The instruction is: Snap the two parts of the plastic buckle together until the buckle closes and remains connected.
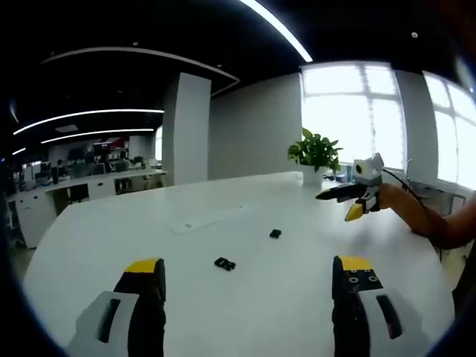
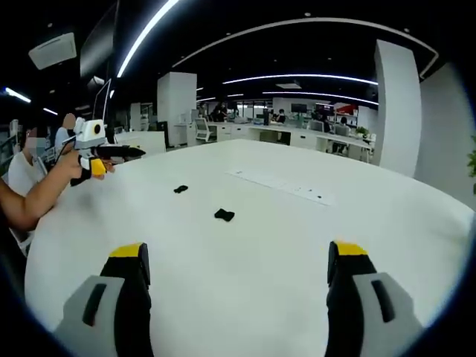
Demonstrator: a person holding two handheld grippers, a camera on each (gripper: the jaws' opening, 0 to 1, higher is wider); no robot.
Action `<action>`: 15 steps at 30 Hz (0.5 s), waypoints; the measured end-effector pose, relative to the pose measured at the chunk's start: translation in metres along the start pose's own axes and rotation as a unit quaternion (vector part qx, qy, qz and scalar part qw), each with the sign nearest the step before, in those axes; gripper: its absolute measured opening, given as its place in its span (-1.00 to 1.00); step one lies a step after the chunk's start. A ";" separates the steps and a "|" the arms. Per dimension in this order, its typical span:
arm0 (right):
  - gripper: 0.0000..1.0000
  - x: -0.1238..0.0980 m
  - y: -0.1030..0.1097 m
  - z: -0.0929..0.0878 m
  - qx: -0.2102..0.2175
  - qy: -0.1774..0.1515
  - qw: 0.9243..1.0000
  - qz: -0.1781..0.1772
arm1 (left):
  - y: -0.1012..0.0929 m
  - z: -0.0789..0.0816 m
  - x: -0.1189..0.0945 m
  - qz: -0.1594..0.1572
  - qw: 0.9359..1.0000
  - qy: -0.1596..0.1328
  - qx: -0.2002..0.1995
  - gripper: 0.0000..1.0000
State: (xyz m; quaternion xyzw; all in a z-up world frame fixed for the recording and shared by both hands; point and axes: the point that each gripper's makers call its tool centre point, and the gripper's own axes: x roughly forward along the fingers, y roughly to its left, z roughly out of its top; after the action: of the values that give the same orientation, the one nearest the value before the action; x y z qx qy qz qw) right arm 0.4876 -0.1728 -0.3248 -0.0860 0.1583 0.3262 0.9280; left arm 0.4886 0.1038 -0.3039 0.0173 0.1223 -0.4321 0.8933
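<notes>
Two small black buckle parts lie apart on the white table [image 1: 111, 245]. In the left gripper view one part [image 1: 224, 263] lies close ahead of my left gripper [image 1: 250, 269], whose jaws stand wide apart with nothing between them. The other part [image 1: 275, 233] lies further off. My right gripper [image 1: 348, 198] hovers above the table at the right, held by a hand. In the right gripper view a part [image 2: 224, 215] lies ahead of my open right gripper [image 2: 238, 254]. The second part [image 2: 181, 189] is further left. The left gripper [image 2: 111, 152] hangs over the table's left edge.
A potted plant [image 1: 315, 152] stands at the table's far side by the windows. A flat white strip [image 1: 212, 218] lies on the table beyond the parts. Office desks [image 2: 297, 134] fill the background. A person [image 2: 26, 167] sits past the table's edge.
</notes>
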 end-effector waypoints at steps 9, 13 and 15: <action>1.00 0.001 0.001 -0.002 -0.006 0.005 1.000 -0.001 | 0.000 -0.003 0.004 0.004 1.000 0.008 0.004 0.99; 1.00 0.000 0.000 -0.001 -0.006 0.005 1.000 -0.001 | 0.001 -0.002 0.002 0.007 1.000 0.006 0.003 0.97; 1.00 0.000 0.001 -0.003 -0.008 0.009 1.000 0.001 | 0.002 -0.002 0.001 0.011 1.000 0.006 0.004 0.97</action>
State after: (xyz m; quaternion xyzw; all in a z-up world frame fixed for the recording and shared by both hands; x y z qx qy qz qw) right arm 0.4863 -0.1728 -0.3273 -0.0960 0.1642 0.3274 0.9255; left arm 0.4908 0.1046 -0.3064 0.0252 0.1256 -0.4226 0.8972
